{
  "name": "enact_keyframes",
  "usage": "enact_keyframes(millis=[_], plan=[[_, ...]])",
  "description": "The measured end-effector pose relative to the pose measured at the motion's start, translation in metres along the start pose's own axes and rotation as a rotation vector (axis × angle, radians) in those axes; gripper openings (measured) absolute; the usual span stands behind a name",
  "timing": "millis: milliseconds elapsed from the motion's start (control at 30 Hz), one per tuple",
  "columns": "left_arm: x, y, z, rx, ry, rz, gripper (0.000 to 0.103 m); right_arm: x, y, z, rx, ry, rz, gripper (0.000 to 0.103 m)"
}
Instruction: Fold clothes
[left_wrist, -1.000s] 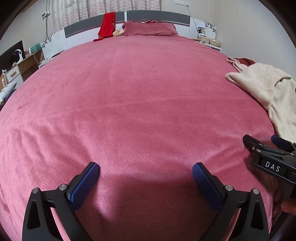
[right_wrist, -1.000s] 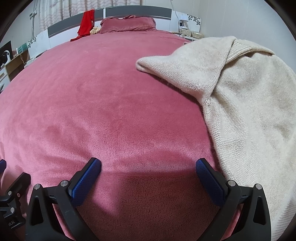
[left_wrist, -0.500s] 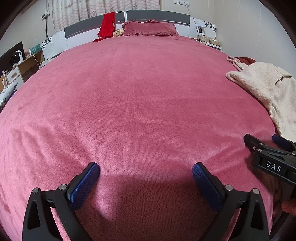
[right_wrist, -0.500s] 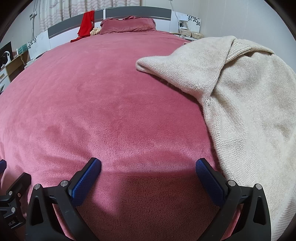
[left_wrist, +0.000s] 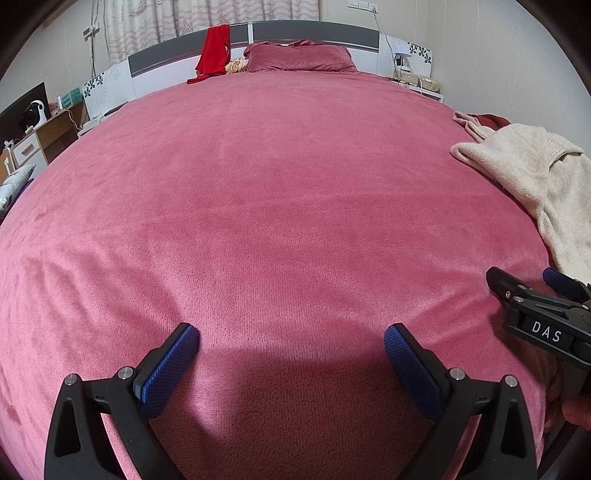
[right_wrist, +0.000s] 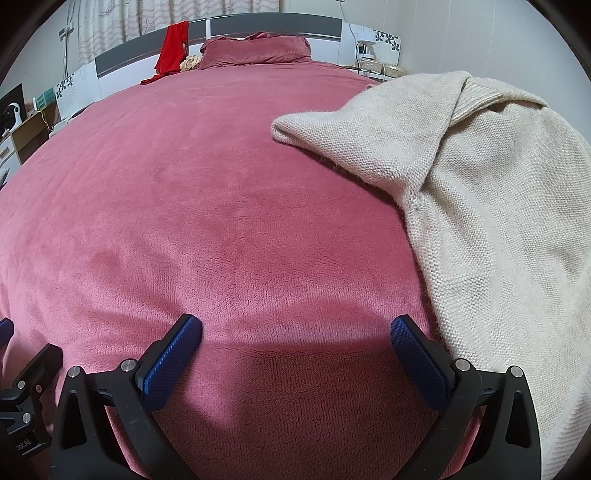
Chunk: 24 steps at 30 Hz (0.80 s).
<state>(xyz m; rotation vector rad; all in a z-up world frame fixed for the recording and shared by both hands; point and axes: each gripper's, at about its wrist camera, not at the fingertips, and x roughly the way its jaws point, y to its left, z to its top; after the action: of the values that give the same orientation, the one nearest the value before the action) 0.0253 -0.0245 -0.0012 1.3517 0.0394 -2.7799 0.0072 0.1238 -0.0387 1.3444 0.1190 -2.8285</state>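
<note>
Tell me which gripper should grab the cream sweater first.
Probably the right gripper: the cream sweater lies just beside its right finger. The left gripper faces bare pink blanket, with the sweater far off to its right. Both are open.

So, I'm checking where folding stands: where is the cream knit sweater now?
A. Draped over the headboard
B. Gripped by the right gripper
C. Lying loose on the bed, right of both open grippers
C: the cream knit sweater lies crumpled on the pink bedspread, while the right gripper and left gripper are open and empty.
</note>
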Motion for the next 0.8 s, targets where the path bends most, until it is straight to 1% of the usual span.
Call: enact_keyframes(millis=[33, 100, 200, 300, 367, 467, 567, 667, 767, 800], plan=[[0.000, 0.000, 0.000, 0.000, 0.001, 0.000, 0.103, 0.000, 0.000, 0.001, 0.000, 0.001, 0.000, 0.103], [0.011, -0.020, 0.012, 0.000, 0.007, 0.005, 0.103, -0.002, 0.000, -0.002, 0.003, 0.006, 0.006, 0.103], [0.007, -0.020, 0.012, 0.010, 0.022, 0.009, 0.103, -0.004, -0.002, 0.005, 0.009, 0.009, 0.015, 0.103], [0.000, -0.015, 0.011, 0.031, 0.041, -0.006, 0.102, -0.006, -0.003, 0.013, 0.009, 0.011, 0.017, 0.103], [-0.009, -0.010, 0.007, 0.047, 0.034, -0.003, 0.096, -0.007, -0.005, 0.014, 0.009, 0.012, 0.020, 0.103], [-0.028, -0.001, -0.003, 0.088, 0.006, 0.055, 0.095, -0.010, -0.007, 0.017, 0.002, 0.027, 0.025, 0.103], [-0.048, 0.008, -0.018, 0.148, -0.026, 0.101, 0.095, -0.018, -0.014, 0.026, -0.015, 0.085, 0.091, 0.103], [-0.058, 0.025, -0.028, 0.174, -0.056, 0.141, 0.095, -0.033, -0.028, 0.035, -0.021, 0.089, 0.162, 0.103], [-0.050, 0.049, -0.028, 0.116, -0.043, 0.157, 0.095, -0.057, -0.056, 0.050, -0.003, 0.019, 0.155, 0.103], [-0.047, 0.060, -0.030, 0.072, -0.040, 0.131, 0.095, -0.066, -0.072, 0.058, 0.009, -0.006, 0.144, 0.103]])
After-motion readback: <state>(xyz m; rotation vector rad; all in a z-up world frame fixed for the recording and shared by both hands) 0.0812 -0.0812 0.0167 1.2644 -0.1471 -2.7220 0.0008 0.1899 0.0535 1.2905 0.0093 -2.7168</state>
